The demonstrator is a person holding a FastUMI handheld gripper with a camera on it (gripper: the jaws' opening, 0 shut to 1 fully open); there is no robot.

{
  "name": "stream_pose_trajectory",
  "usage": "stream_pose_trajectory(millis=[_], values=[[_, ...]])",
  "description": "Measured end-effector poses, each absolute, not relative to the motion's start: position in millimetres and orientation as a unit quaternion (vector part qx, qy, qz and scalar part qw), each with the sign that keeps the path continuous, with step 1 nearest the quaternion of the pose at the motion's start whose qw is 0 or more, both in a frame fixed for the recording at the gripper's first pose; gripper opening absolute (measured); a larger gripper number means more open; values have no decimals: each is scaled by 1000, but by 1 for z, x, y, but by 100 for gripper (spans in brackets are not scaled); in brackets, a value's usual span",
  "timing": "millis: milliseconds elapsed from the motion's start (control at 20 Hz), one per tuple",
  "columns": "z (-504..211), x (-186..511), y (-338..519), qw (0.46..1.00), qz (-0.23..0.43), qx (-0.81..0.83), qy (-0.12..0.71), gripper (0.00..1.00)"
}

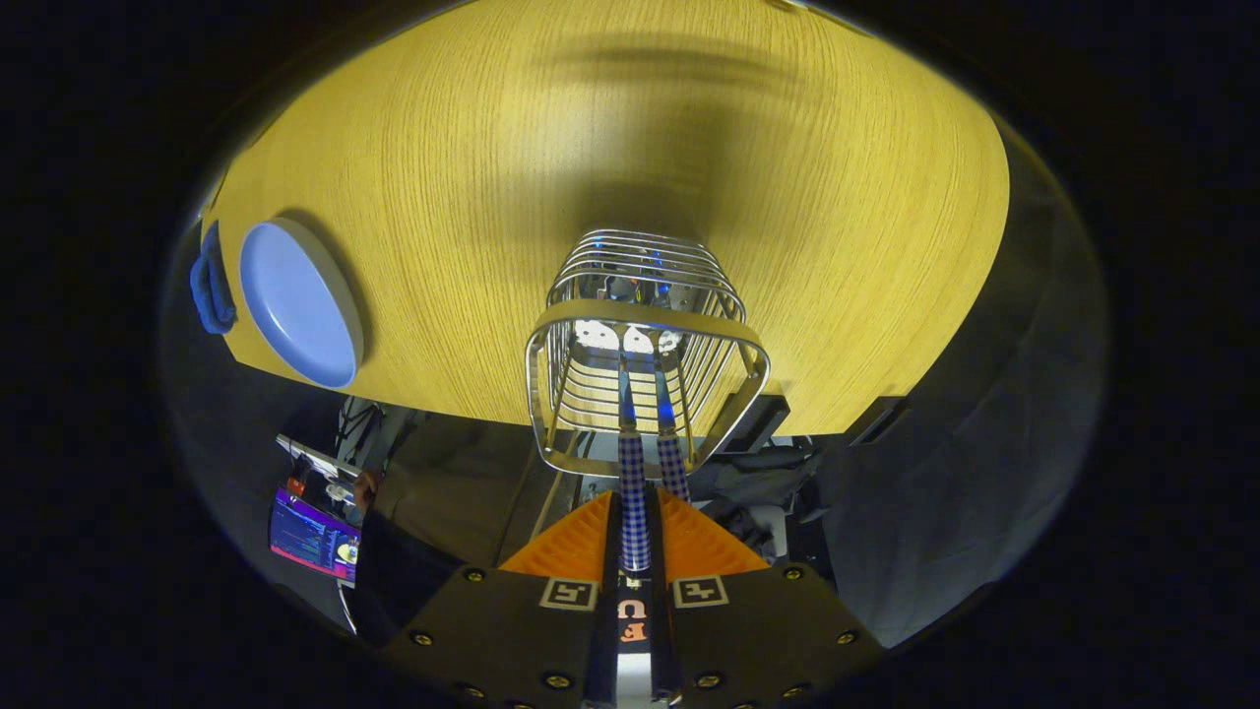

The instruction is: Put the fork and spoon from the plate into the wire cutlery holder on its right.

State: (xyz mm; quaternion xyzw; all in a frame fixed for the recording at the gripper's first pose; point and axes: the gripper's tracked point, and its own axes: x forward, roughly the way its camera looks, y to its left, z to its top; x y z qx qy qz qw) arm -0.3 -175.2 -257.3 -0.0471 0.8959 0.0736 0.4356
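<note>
Now jaws clamp checked handle (634,512) (second alongside), pointing lengthwise into wire holder (645,335).

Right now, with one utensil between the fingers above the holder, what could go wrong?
1. The fingers grip the checked handle only near its end, so it may swing or slip when they open.
2. A second handle already stands in the holder right beside it; the two could knock or tangle.
3. The holder sits near the table edge, so a push might tip it off.
</note>
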Motion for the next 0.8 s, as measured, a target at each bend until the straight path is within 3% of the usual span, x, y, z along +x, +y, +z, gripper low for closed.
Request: stream_pose_trajectory(millis=[350, 800], values=[[-229, -2, -176, 503, 94, -59, 857, 14], [-178, -7, -108, 711, 162, -51, 682, 14]])
